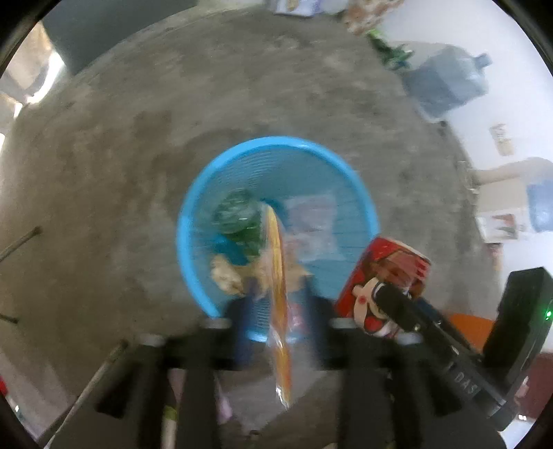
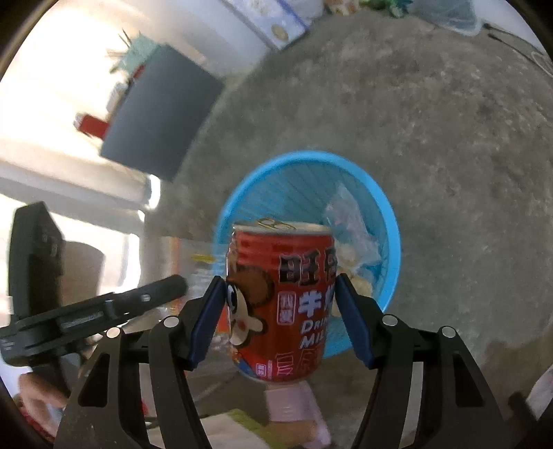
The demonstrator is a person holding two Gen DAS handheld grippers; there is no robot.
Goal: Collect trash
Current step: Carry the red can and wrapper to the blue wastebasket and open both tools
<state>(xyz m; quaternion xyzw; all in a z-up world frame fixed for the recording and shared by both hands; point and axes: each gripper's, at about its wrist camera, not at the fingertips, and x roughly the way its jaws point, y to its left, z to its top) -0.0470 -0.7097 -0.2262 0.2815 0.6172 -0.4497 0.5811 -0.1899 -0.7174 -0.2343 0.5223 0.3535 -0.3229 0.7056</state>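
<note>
Above blue basket (image 2: 392,221), upright red can (image 2: 280,304)

Around you the concrete floor (image 1: 172,121) is bare and mottled. At two o'clock a large blue water jug (image 1: 446,79) lies by the white wall (image 1: 484,27). At ten o'clock in the right wrist view stands a dark panel (image 2: 159,110).

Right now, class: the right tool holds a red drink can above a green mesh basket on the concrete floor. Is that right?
Not quite. The basket is blue, not green, as the right wrist view shows. The rest stands: the right tool holds the red drink can above it, over the concrete floor.
</note>
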